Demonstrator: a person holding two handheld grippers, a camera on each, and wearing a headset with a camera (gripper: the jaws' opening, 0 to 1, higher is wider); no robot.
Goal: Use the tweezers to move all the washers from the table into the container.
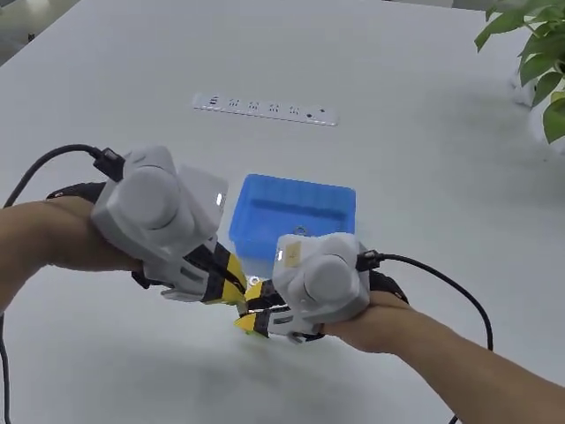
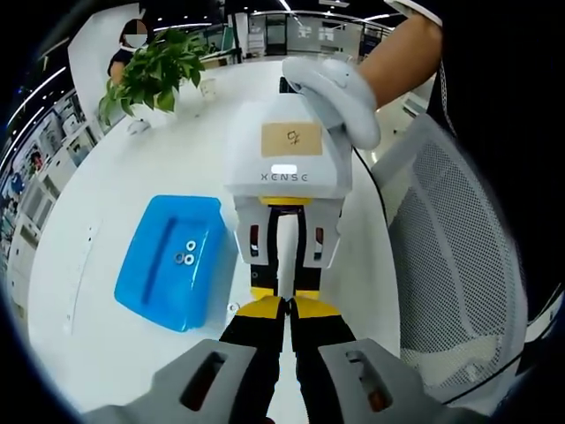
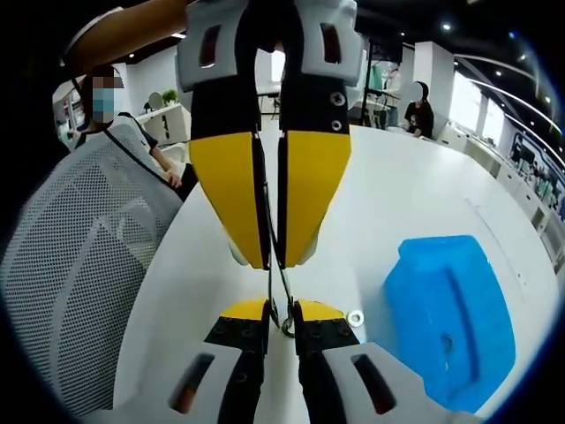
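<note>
Steel tweezers (image 3: pixel 281 287), pinched by left gripper (image 3: pixel 274 256) and right gripper (image 3: pixel 281 311), seem being readied; next comes grasping the washer (image 3: pixel 356 316) beside the container (image 3: pixel 450 300).

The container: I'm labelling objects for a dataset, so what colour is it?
The container is plain blue, seen best in the left gripper view.

"XENSE" on right hand-held gripper (image 2: pixel 284 291) (front)

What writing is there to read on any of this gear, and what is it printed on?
"XENSE": printed on the white housing of the right gripper.
Tan sticker above it: a handwritten mark, not clearly readable.
Power strip: markings too small to read.
</note>
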